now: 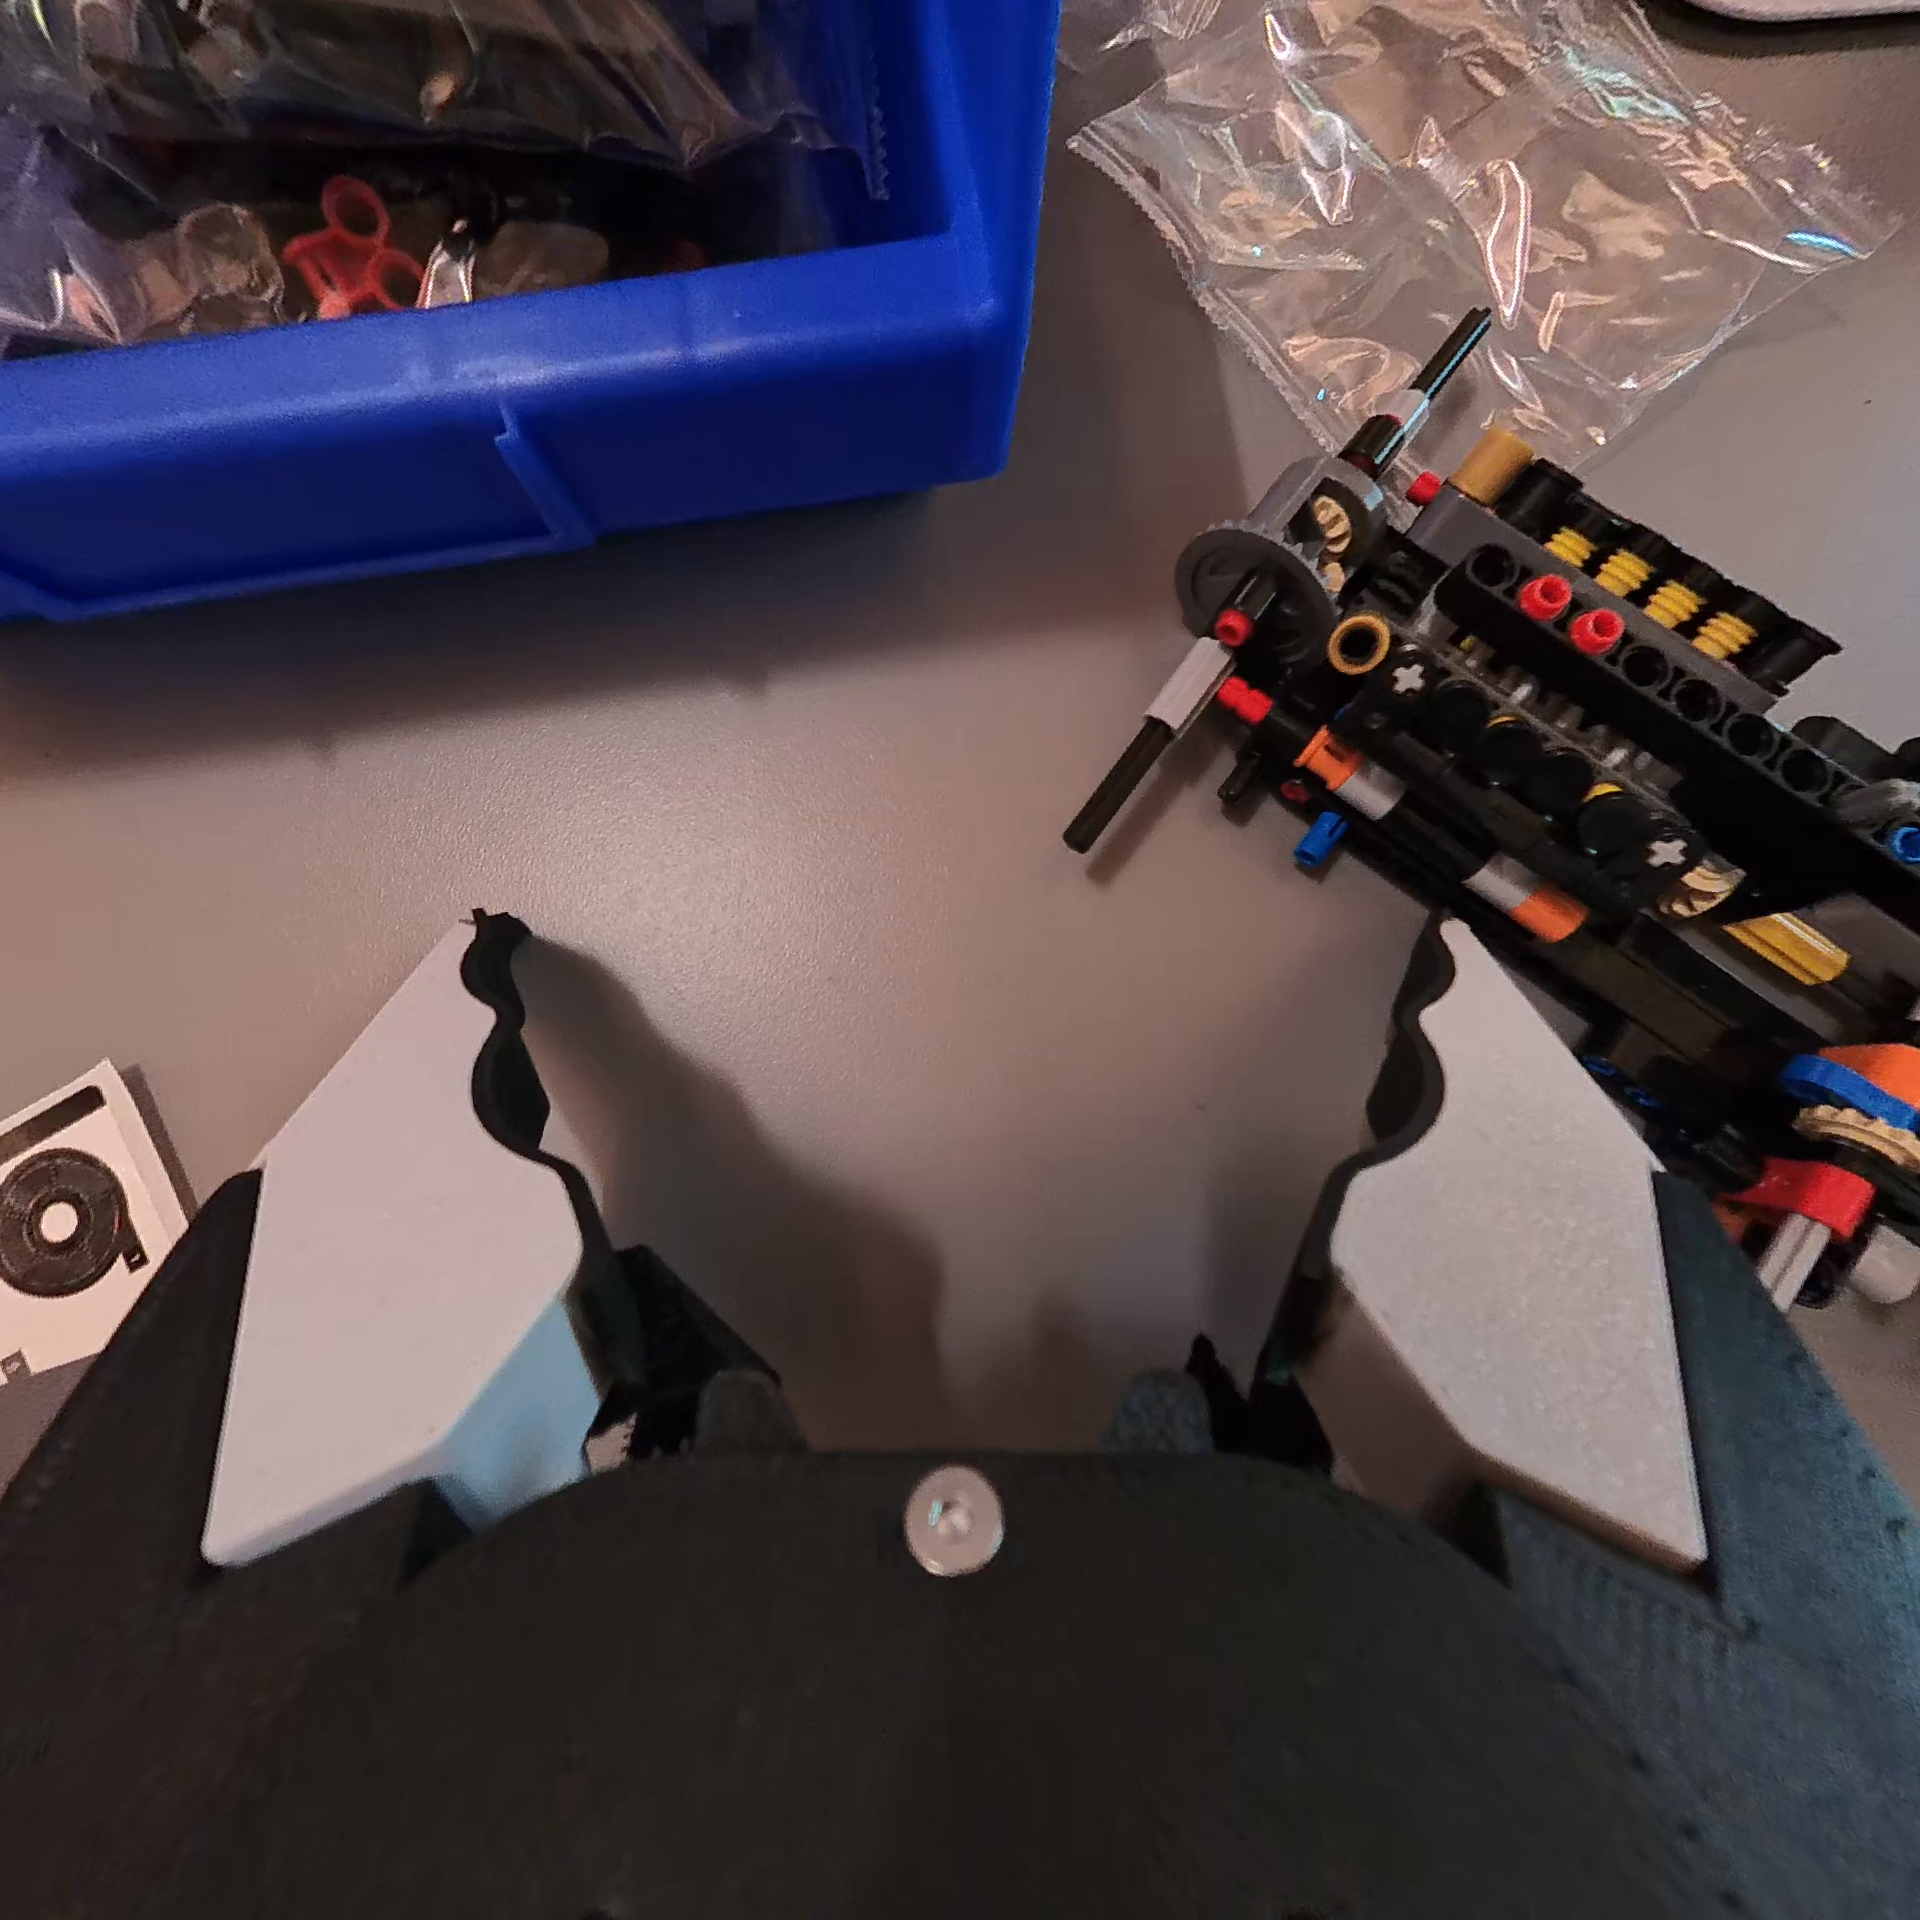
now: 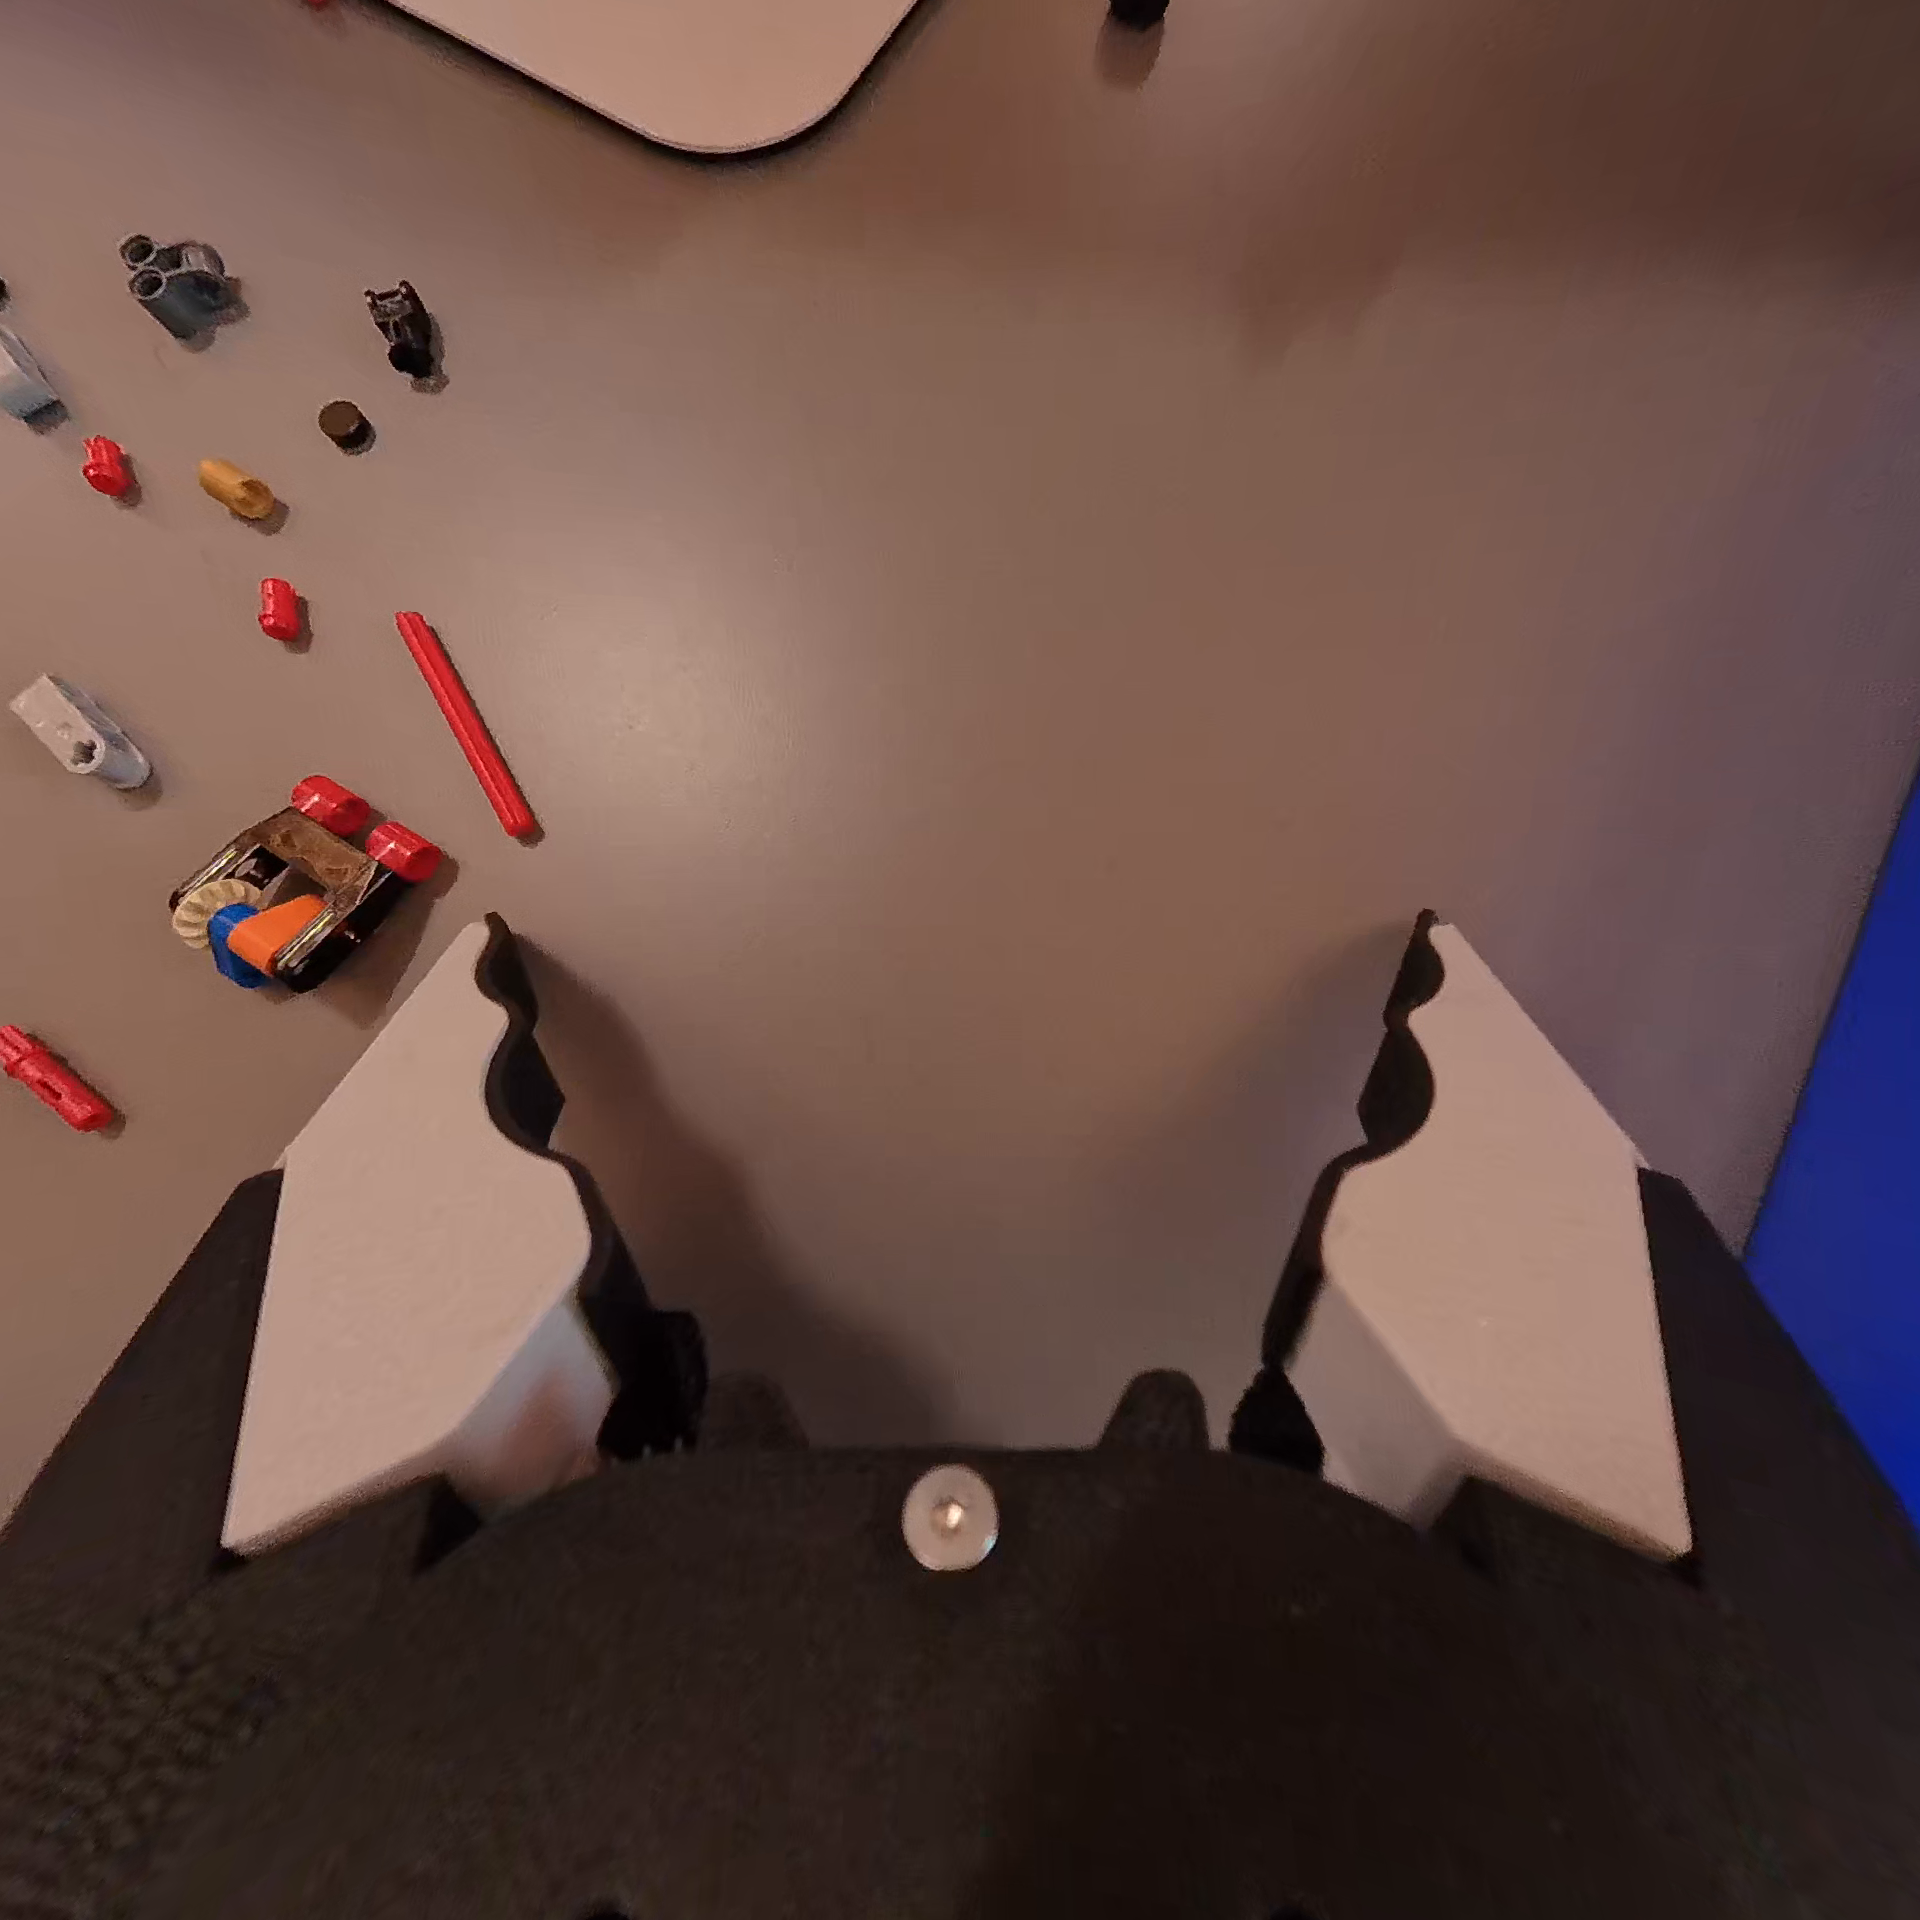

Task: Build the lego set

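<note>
A partly built black lego model [image 1: 1558, 727] with gears, red pins and yellow springs lies on the grey table at the right of the left wrist view. My left gripper [image 1: 966, 925] is open and empty, just left of the model. In the right wrist view my right gripper [image 2: 961, 920] is open and empty over bare table. To its left lie loose parts: a red axle [image 2: 465, 724], a small sub-assembly [image 2: 296, 894] with red pins, a tan gear and an orange piece, several red pins [image 2: 278, 608], a tan pin [image 2: 236, 486] and grey connectors [image 2: 81, 725].
A blue bin [image 1: 623, 416] with bagged lego parts stands at the upper left of the left wrist view. A crumpled clear plastic bag [image 1: 1455, 187] lies behind the model. A printed paper sheet [image 1: 62, 1216] lies at left. A light rounded board [image 2: 675, 62] lies far ahead of the right gripper.
</note>
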Motion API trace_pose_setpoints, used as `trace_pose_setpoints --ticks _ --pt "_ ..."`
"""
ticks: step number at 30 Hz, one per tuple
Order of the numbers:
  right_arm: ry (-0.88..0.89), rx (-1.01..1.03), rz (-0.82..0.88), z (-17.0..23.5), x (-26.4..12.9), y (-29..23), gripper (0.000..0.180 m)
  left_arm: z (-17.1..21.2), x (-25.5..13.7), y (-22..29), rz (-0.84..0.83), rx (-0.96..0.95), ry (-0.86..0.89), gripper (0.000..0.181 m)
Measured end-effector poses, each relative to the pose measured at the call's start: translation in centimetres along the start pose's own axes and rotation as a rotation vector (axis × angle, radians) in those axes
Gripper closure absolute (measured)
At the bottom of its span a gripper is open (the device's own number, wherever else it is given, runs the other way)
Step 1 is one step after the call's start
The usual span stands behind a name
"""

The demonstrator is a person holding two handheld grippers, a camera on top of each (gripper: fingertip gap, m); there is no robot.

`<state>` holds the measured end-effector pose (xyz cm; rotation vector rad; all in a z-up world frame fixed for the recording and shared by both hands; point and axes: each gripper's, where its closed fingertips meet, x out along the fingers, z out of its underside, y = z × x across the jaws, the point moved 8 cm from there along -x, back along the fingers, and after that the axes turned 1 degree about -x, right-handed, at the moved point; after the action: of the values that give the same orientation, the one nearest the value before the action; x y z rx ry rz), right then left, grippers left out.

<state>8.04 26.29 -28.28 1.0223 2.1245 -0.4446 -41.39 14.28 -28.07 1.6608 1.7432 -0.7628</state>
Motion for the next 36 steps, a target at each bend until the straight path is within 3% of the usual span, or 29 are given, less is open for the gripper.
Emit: trace_pose_setpoints --ticks 36 --pt "0.003 0.002 0.002 -0.18 0.19 -0.12 0.024 -0.01 0.02 0.03 -0.004 -0.003 0.004 0.023"
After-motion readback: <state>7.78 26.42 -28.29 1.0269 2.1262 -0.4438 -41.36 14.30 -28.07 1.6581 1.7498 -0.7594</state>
